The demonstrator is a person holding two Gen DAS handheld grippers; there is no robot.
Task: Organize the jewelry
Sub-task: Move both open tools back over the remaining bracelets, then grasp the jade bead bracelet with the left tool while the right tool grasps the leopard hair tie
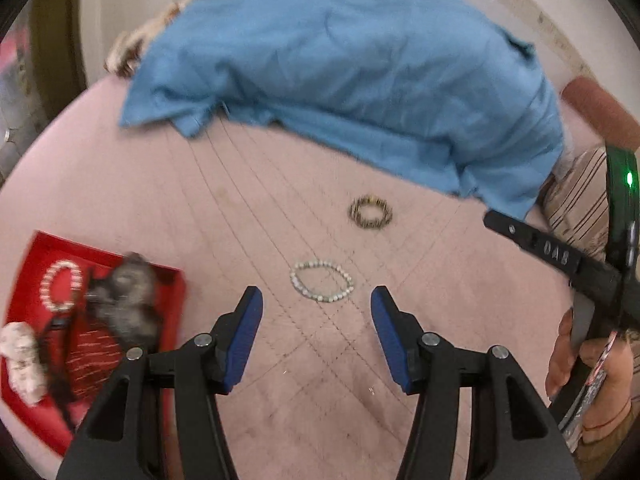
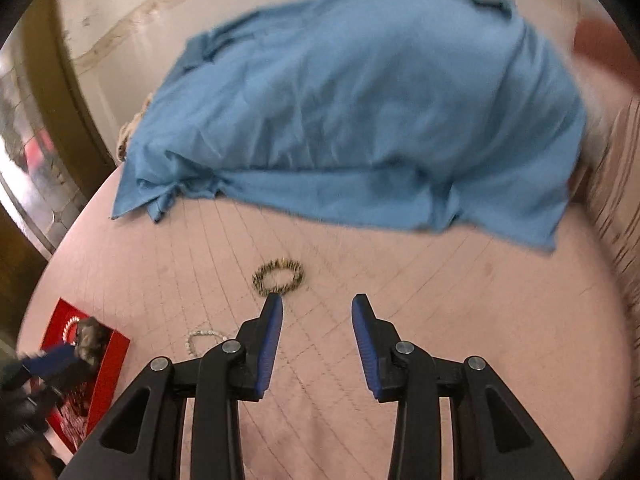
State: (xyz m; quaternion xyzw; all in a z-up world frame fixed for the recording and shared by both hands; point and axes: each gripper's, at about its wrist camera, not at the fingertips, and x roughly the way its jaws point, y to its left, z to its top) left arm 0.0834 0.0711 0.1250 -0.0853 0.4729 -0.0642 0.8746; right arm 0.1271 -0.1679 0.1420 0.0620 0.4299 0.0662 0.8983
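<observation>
Jewelry pieces lie on a pink quilted bed surface (image 1: 248, 200) stitched with thin dark lines. Left gripper (image 1: 316, 300): jaws apart, nothing between them, blue pads facing each other above the fabric. A white beaded bracelet (image 1: 322, 286) lies flat just beyond the gap between these jaws, apart from both pads. Farther out, a gold-and-dark beaded bracelet (image 1: 371, 212) lies flat near the edge of a crumpled blue cloth (image 1: 340, 72) that covers the far part of the bed. An open red rectangular box (image 1: 176, 292) sits at the left, holding a pink-white beaded bracelet (image 1: 61, 286), a blurred grey fuzzy item (image 1: 128, 304) and a white patterned piece (image 1: 22, 360); further contents cannot be identified. Right gripper (image 2: 317, 304): jaws apart and empty. In the right wrist view the gold-and-dark bracelet (image 2: 278, 276) lies just ahead of the left-side pad, touching or nearly so; which cannot be told. The white bracelet (image 2: 204, 340) is partly hidden behind that finger, and the red box (image 2: 112, 356) sits at lower left.
</observation>
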